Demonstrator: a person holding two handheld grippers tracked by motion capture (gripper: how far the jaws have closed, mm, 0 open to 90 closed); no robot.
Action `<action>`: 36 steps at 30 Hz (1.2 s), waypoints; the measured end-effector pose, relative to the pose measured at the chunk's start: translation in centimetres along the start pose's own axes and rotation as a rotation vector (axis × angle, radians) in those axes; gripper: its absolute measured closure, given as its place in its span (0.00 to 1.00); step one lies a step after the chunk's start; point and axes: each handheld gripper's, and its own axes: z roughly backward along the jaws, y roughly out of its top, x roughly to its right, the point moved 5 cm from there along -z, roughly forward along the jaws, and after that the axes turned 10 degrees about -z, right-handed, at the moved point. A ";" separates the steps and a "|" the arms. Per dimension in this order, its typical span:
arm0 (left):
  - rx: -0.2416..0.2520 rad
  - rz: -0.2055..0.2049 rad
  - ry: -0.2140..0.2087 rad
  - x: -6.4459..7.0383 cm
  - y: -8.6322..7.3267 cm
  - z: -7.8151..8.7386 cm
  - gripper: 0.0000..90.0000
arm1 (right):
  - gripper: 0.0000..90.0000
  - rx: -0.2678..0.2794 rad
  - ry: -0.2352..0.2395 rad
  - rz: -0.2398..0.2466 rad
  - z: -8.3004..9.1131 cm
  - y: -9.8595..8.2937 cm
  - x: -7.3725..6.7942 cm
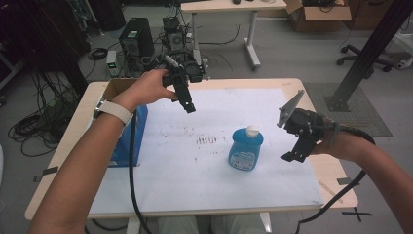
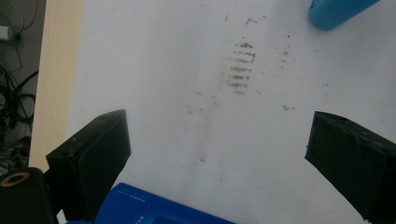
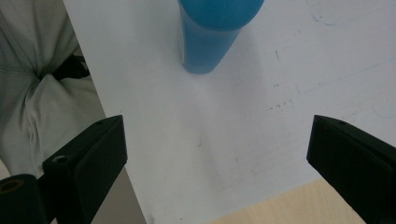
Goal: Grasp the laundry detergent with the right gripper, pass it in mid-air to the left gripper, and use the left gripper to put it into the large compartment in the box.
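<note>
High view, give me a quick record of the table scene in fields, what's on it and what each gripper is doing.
surface: white sheet covering a wooden table
bottle: blue bottle with white cap, upright, right of centre
box: blue box at the left edge
marks: brown smudges mid-sheet
left gripper: open, raised, empty
right gripper: open, right of the bottle, apart from it

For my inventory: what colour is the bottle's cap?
White, on the blue bottle; the cap shows best in the high view.

A blue bottle (image 1: pixel 246 148) stood upright alone mid-sheet, with bare white sheet (image 1: pixel 195 185) open on all sides. A blue box (image 1: pixel 131 139) blocked the table's (image 1: pixel 336 180) left edge. Both grippers hung above, well apart.
</note>
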 end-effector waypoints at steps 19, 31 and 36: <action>0.003 -0.014 -0.014 0.2 0.6 -0.1 0.05 | 0.04 0.061 0.006 -0.046 0.4 -0.1 0.3; 0.007 -0.018 -0.009 0.4 0.4 0.2 0.06 | 0.04 0.058 0.007 -0.057 -0.1 0.1 0.2; 0.008 -0.015 -0.007 0.4 0.4 0.2 0.06 | 0.04 0.057 0.001 -0.067 0.0 0.1 0.3</action>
